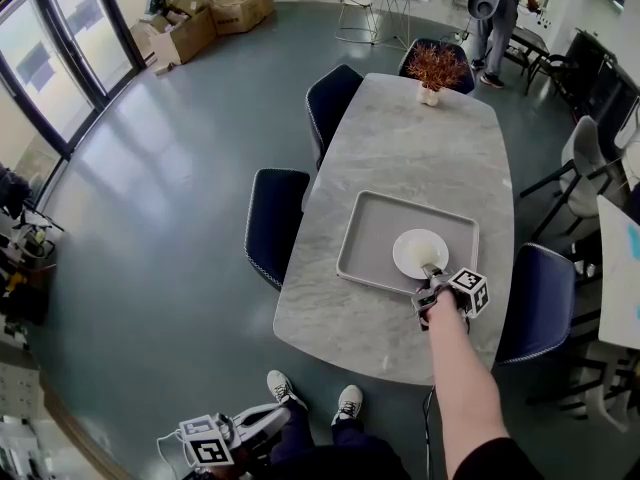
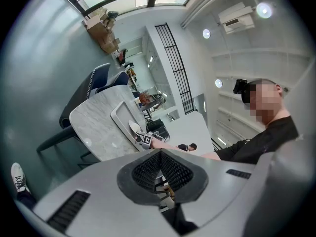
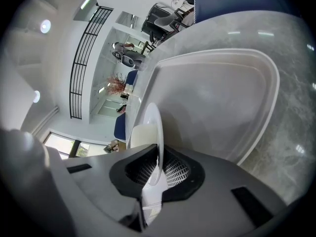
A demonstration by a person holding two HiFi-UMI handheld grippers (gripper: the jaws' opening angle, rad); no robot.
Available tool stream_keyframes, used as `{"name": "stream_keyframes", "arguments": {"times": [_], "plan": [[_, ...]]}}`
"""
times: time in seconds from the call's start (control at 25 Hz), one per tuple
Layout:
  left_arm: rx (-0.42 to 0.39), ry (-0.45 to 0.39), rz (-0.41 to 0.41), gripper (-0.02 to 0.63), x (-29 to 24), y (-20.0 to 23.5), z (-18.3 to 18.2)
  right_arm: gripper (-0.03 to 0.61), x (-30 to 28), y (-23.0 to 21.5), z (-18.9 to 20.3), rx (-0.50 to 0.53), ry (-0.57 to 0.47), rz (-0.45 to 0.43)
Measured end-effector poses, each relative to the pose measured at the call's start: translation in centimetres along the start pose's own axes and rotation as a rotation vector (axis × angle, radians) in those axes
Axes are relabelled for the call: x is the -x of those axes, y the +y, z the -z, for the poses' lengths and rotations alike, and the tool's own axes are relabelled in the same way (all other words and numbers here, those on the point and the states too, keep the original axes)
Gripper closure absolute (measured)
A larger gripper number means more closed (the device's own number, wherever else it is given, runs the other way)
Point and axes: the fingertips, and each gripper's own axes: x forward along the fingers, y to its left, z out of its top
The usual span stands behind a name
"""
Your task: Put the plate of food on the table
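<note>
Right gripper (image 1: 433, 276) pinches the plate (image 1: 415, 250) rim, the tray (image 1: 362, 236) beneath it; worktop (image 1: 420, 148) placement not yet done. Left gripper (image 2: 159, 156) closed, empty.

Round white plate (image 1: 420, 252) sits within the right half of a grey rectangular tray (image 1: 365, 238); can't tell if it rests on the tray or is lifted. Its near rim is pinched in the right gripper (image 1: 432, 290). A pale cream lump of food is on it, type unclear. The tray lies flat on the grey marble table (image 1: 420, 148), toward the near end.
</note>
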Motion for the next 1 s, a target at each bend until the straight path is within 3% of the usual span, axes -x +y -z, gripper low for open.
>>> {"name": "stream_keyframes", "arguments": {"times": [0.44,1.0], "plan": [[-0.001,-0.002,0.009,0.607,0.2,-0.2,-0.2,0.541,-0.1,0.1,-0.2,0.148,0.049,0.124],[-0.011,-0.002,0.04,0.607,0.2,-0.6,0.0,0.452,0.5,-1.0,0.4,0.291,0.111,0.241]]}}
